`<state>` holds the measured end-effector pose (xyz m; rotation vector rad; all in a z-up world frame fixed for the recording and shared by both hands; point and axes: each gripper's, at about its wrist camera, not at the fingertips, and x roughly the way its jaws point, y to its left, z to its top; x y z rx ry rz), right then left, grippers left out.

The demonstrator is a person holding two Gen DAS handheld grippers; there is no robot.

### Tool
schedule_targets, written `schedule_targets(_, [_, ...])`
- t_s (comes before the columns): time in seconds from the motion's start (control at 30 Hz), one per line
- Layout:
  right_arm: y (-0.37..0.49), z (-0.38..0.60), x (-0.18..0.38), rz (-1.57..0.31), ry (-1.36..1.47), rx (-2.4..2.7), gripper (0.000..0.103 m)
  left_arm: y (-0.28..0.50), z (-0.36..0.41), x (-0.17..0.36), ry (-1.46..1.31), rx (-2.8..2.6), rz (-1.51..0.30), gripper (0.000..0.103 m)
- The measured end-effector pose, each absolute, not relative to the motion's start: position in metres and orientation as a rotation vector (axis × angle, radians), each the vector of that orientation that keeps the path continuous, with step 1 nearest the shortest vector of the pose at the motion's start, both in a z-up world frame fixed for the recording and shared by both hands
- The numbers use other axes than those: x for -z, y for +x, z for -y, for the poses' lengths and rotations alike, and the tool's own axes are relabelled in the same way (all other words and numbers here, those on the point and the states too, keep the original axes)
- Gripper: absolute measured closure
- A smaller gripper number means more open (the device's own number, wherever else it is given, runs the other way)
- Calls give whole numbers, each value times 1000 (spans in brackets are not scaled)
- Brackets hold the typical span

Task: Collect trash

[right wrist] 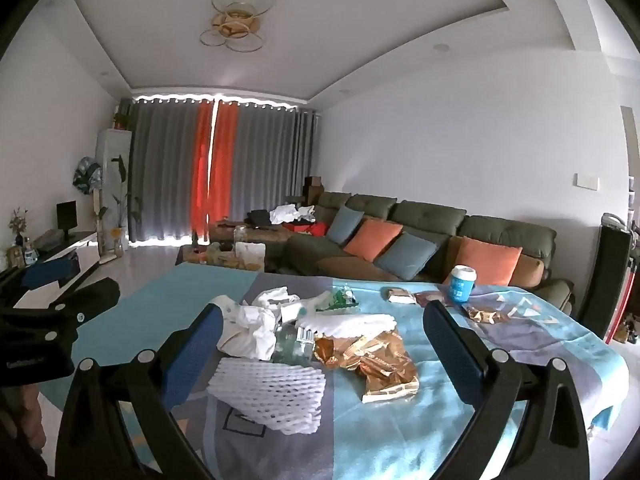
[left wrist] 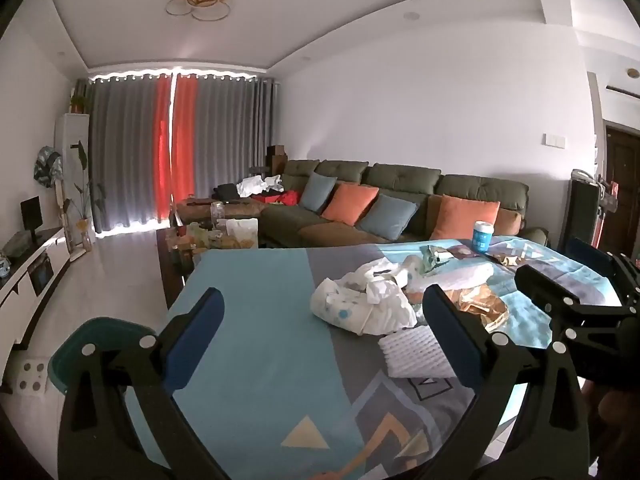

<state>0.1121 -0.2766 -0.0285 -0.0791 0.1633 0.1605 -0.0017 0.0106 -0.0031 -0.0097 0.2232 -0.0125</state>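
Note:
A table with a blue and grey cloth (left wrist: pixel 264 320) holds trash: a crumpled white bundle (left wrist: pixel 360 304), a white foam net sleeve (left wrist: pixel 416 354), a gold foil wrapper (left wrist: pixel 480 304) and small wrappers (left wrist: pixel 436 256). My left gripper (left wrist: pixel 324 344) is open and empty above the cloth, left of the pile. My right gripper (right wrist: pixel 324 352) is open and empty over the foam net (right wrist: pixel 268 394), the white bundle (right wrist: pixel 256 324), a clear plastic bottle (right wrist: pixel 294 342) and the gold wrapper (right wrist: pixel 380 364). A blue cup (right wrist: pixel 462 284) stands at the table's far side.
A teal bin (left wrist: pixel 76 356) stands on the floor at the table's left edge. A green sofa with orange and blue cushions (left wrist: pixel 384 208) lies behind the table. A cluttered coffee table (left wrist: pixel 212 236) stands beyond the far edge. The right gripper also shows in the left wrist view (left wrist: pixel 568 300).

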Motion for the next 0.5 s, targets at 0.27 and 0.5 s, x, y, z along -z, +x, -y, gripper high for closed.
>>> schedule_targets(0.27, [111,277,25,-162,-76,-145,6,-3,-9,1,-2,-2,-222,5])
schedule_targets(0.5, [107,278,21,-147,-74,-141,6,-11,-11,-6,-6,-5,-203,5])
